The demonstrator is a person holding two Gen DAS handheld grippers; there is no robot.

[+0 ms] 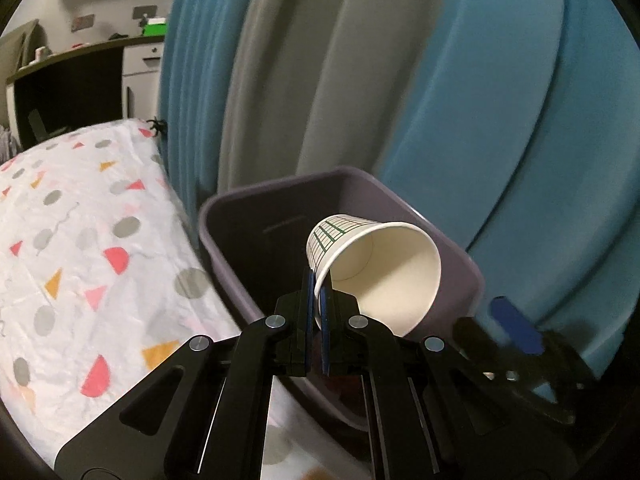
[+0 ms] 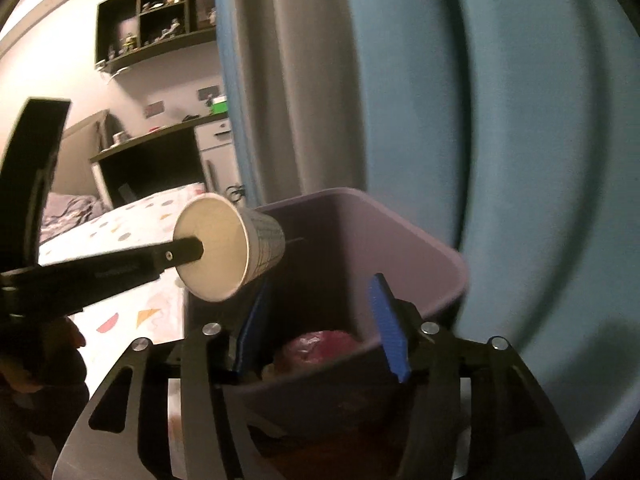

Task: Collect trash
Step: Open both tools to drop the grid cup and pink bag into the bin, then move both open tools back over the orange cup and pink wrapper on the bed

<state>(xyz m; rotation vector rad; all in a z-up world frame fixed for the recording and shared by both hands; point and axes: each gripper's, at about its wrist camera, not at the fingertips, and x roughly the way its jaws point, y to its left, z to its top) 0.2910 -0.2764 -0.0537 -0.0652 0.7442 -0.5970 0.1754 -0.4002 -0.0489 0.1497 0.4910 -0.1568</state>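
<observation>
your left tongs (image 1: 316, 300) pinch the paper cup (image 1: 372, 268) by its rim, tipped over the purple bin (image 1: 460, 264); your right tongs (image 2: 324, 328) stand wide and empty above it. carry the cup past the rim before letting go.
</observation>
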